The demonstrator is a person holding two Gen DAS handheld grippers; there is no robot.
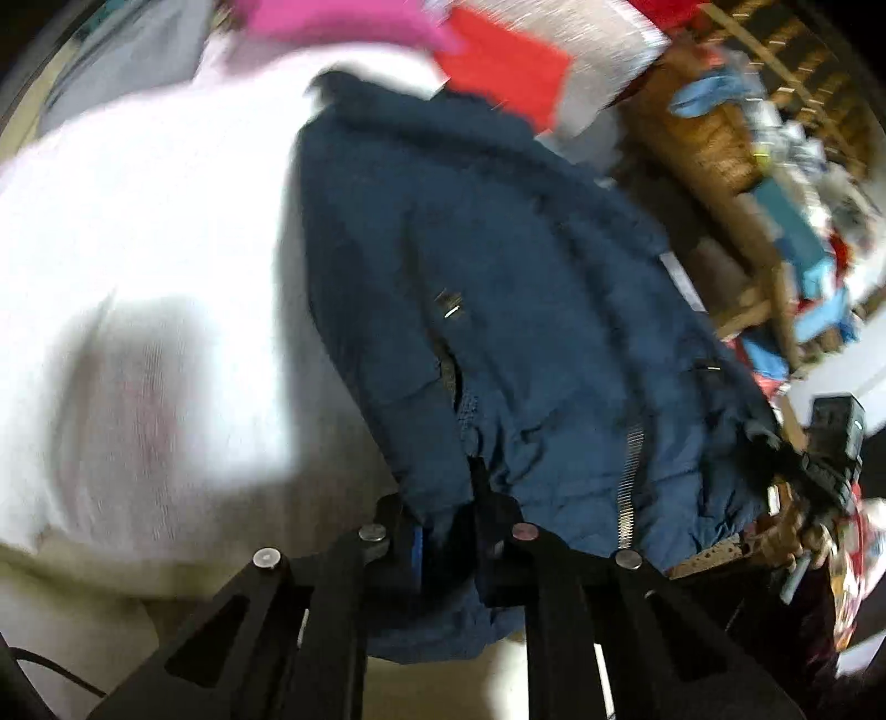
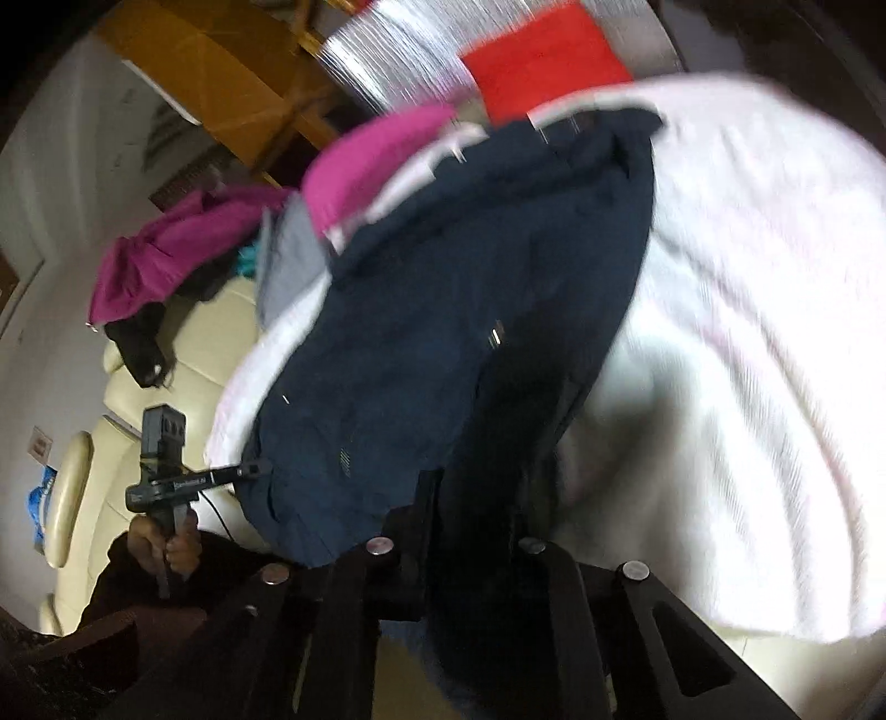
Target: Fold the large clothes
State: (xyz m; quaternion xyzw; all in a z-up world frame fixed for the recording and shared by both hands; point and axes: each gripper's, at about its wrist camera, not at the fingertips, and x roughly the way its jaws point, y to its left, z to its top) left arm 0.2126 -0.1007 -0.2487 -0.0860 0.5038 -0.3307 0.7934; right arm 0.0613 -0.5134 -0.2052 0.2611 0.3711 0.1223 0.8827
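Observation:
A navy blue zip jacket (image 1: 498, 266) lies stretched over a white fleecy cover (image 1: 138, 249). In the left wrist view my left gripper (image 1: 448, 515) is shut on the jacket's near edge, with bunched fabric between its pads. To its right, my right gripper (image 1: 775, 443), held by a hand (image 1: 808, 531), pinches the same edge. In the right wrist view the jacket (image 2: 470, 304) runs away from my right gripper (image 2: 470, 515), which is shut on dark fabric. At the left of that view my left gripper (image 2: 257, 469) bites the jacket's corner.
A pink garment (image 1: 343, 22) and a red cloth (image 1: 504, 66) lie beyond the jacket's far end. Wooden shelving (image 1: 720, 144) with heaped clothes stands at the right. A cream sofa (image 2: 183, 343) with a purple garment (image 2: 166, 249) draped on it is at the left.

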